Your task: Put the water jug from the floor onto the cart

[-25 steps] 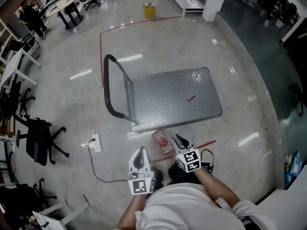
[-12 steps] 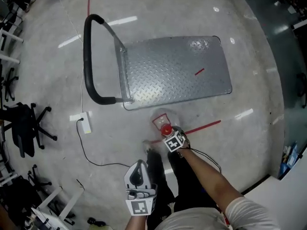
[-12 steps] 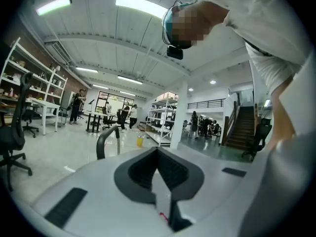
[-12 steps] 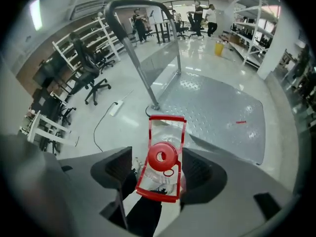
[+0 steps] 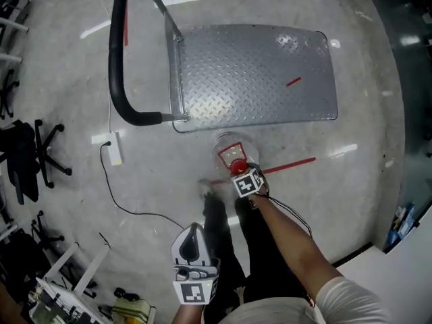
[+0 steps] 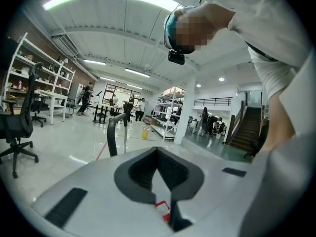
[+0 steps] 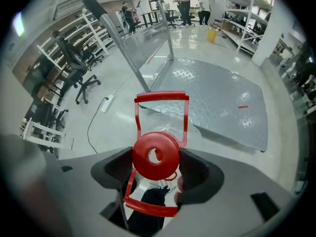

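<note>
1. The jug [image 5: 227, 146] stands upright on the floor [image 5: 155, 181], just off the cart's [image 5: 256, 73] near edge, at 6 o'clock from the deck.
2. The right gripper [image 7: 154, 168] has its jaws pressed against both sides of the jug's red cap [image 7: 155, 152], so it grips the jug at the very top.
3. The left gripper [image 6: 163, 181] hangs at 7 o'clock from the jug, well apart from it. Its jaws are drawn together on nothing.
4. The jug's body is clear, smooth plastic, round and wide below a narrow neck. The cap is a glossy red disc with a hole in its middle, and a thin red handle [image 7: 162, 97] loops up at 12 o'clock of it.
5. The body is probably stiff, though it may flex if squeezed. How full it is cannot be told; if full it would be heavy and would swing under a top hold.
6. The smooth round cap looks slippery. A hold under its rim or on the red handle seems surer.
7. The deck is flat grey diamond plate, ridged and probably grippy, with a black tube bar [image 5: 116, 66] at 9 o'clock.
</note>
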Available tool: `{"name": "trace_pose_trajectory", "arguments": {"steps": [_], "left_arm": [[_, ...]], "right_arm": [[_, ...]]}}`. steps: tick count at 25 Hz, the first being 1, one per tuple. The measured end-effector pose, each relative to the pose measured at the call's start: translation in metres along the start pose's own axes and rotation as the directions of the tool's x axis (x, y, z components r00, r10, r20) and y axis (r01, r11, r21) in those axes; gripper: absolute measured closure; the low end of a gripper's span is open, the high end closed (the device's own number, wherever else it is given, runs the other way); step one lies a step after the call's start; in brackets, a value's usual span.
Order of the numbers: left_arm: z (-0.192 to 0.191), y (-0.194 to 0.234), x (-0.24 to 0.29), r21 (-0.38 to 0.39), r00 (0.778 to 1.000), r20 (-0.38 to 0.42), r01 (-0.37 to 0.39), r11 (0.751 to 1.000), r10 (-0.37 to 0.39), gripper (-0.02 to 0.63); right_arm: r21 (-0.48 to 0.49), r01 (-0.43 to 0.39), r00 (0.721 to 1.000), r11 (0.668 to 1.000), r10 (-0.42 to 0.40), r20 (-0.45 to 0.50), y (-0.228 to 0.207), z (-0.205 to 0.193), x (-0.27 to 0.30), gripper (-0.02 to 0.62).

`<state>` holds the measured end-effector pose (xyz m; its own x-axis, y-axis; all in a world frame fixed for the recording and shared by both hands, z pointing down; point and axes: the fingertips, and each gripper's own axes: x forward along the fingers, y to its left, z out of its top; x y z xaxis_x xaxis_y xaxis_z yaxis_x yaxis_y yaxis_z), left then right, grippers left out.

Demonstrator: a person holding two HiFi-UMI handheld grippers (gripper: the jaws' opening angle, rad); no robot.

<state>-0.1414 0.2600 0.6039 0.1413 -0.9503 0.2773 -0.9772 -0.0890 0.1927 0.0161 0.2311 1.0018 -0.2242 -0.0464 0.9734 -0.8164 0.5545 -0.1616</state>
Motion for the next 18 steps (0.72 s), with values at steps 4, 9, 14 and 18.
{"name": "trace_pose_trajectory", "arguments": {"steps": [4,9,14,18], "left_arm": [[0.001,-0.004,0.003,-0.008,1.000,0.003,-0.010,1.000,0.010,0.603],[0.002,-0.004,0.012,-0.007,1.000,0.020,-0.006,1.000,0.006,0.603],[0.039,-0.021,0.041,-0.014,0.998,0.065,-0.008,1.000,0.009,0.603],[0.080,-0.056,0.050,-0.005,0.997,0.070,-0.018,1.000,0.018,0.603]], "right_arm": [[-0.004,0.010,1.000,1.000,-0.010,0.013,-0.003,-0.005,-0.008,0.299],[-0.024,-0.005,1.000,1.000,0.005,-0.001,0.008,-0.009,-0.029,0.312],[-0.024,-0.038,0.999,0.999,0.039,0.010,-0.007,0.011,-0.100,0.316],[-0.019,-0.071,0.997,0.997,0.072,0.004,-0.027,0.012,-0.173,0.316]]}}
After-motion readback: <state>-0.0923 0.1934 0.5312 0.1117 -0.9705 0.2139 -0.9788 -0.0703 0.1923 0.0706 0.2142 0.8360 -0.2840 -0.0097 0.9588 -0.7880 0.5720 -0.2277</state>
